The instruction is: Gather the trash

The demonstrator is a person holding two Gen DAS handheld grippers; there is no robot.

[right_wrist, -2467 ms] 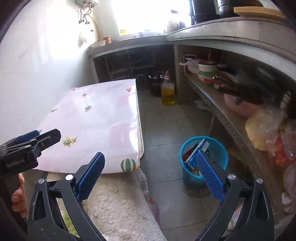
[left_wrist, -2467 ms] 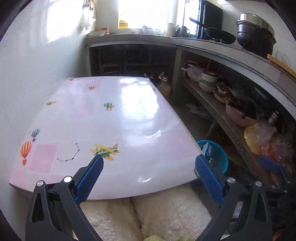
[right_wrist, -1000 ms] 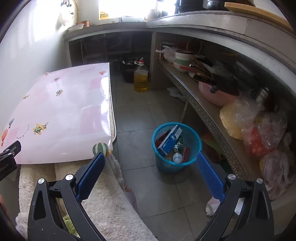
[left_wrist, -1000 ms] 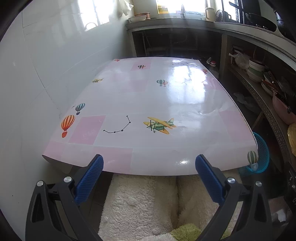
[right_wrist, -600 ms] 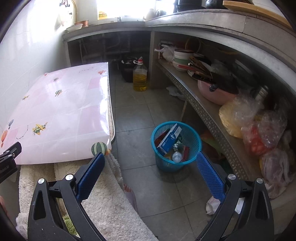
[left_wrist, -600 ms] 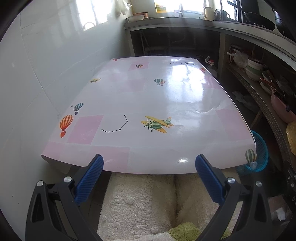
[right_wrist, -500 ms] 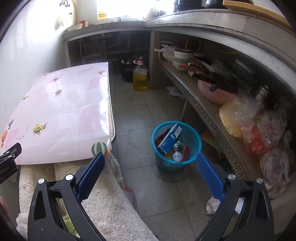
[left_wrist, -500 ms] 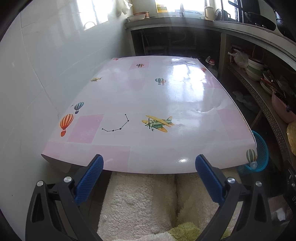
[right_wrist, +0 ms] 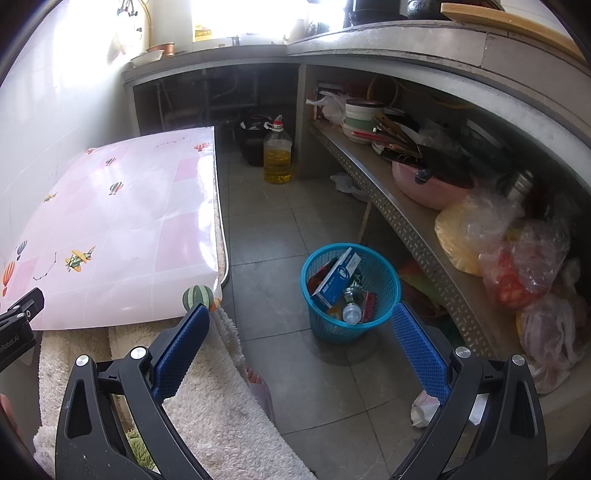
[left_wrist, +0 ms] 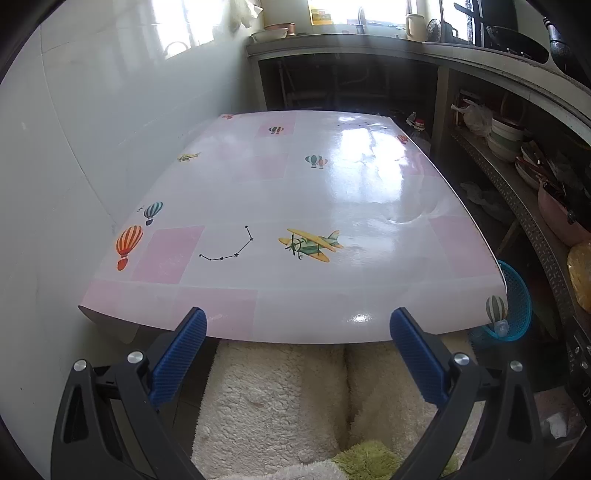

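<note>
Blue trash basket (right_wrist: pixel 351 291): on floor betw. table (right_wrist: pixel 122 206) & shelf (right_wrist: pixel 402 218); holds blue box (right_wrist: pixel 337 277), bottle (right_wrist: pixel 351 314), misc. wrappers. Crumpled paper (right_wrist: pixel 421 406) on floor nr shelf. Right gripper (right_wrist: pixel 301 343): jaws wide apart, empty. Left gripper (left_wrist: pixel 297 345): jaws wide apart, empty, at table's near edge. Cream rug (left_wrist: pixel 280 398) below.

glossy plastic-looking tablecloth (left_wrist: pixel 332 206), fluffy cream rug (left_wrist: pixel 280 398), blue plastic mesh bin (right_wrist: pixel 384 291), matt floor tiles (right_wrist: pixel 273 236).

white tiled wall (left_wrist: pixel 92 122) | grey tile floor (right_wrist: pixel 280 236) | pink-cloth table (left_wrist: pixel 295 206) | bright window (right_wrist: pixel 240 14)
</note>
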